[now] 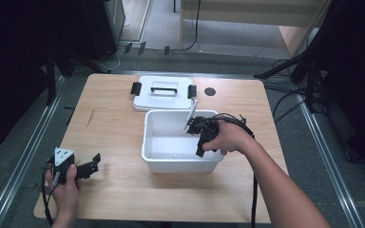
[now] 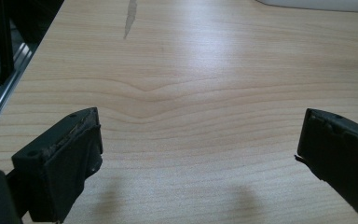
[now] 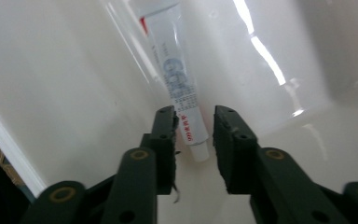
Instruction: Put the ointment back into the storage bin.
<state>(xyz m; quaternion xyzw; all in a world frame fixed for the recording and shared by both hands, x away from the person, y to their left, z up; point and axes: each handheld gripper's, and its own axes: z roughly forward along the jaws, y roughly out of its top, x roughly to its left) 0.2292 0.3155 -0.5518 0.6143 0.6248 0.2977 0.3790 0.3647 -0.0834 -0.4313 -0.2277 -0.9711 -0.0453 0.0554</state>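
A white tube with blue print and a red band stands on end inside the white bin, leaning against its far wall. My right gripper reaches into the bin. In the right gripper view its jaws stand on either side of the tube's capped lower end, with a thin gap on each side; the right gripper is open, not pressing the tube. My left gripper rests low over the wooden table at the front left, wide open and empty.
The bin's white lid, with black clasps and a handle, lies flat just behind the bin. A dark round spot marks the table's back right. The bin's glossy wall closes in around the right gripper. Metal rails run along both table sides.
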